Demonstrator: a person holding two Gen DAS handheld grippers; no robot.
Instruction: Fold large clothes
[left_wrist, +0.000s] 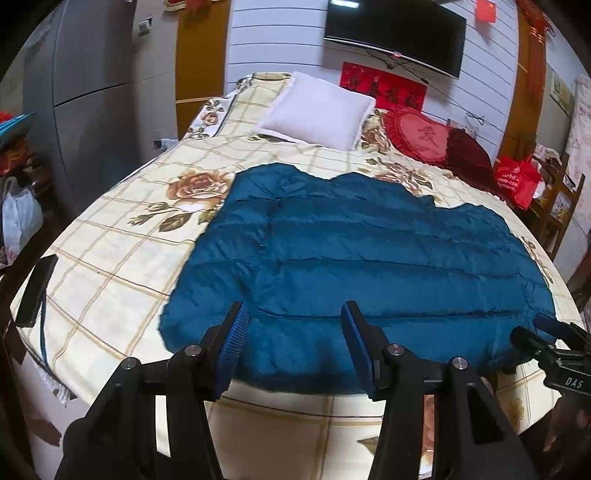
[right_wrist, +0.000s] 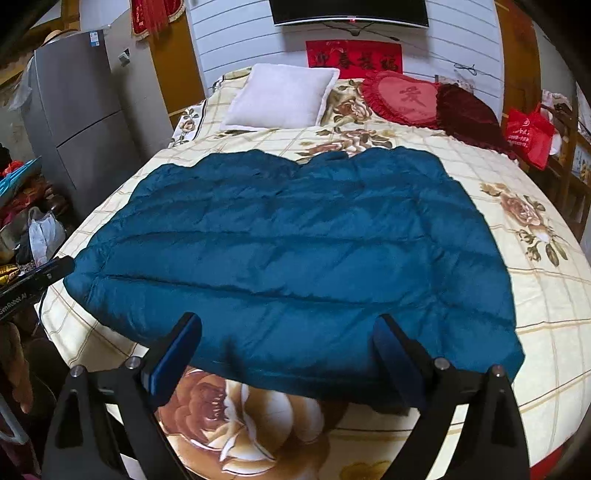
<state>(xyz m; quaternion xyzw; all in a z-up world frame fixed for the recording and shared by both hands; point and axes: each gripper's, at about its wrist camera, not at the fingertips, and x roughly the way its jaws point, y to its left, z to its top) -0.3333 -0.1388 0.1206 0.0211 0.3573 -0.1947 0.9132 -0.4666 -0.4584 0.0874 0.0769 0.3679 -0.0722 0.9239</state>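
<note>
With jaws apart and empty, the left gripper (left_wrist: 295, 317) and right gripper (right_wrist: 288, 328) hover over the teal quilted garment's (right_wrist: 288, 236) near hem, which lies flat for folding.

Both fisheye views are fairly bright with soft, even indoor light, its source probably overhead, though unseen. Strong barrel distortion bows the bed (left_wrist: 110, 258) edges and darkens the picture corners to black. The television (left_wrist: 395, 33) shows a small glare patch. Shadows are faint; the near gripper fingers look slightly soft.
</note>
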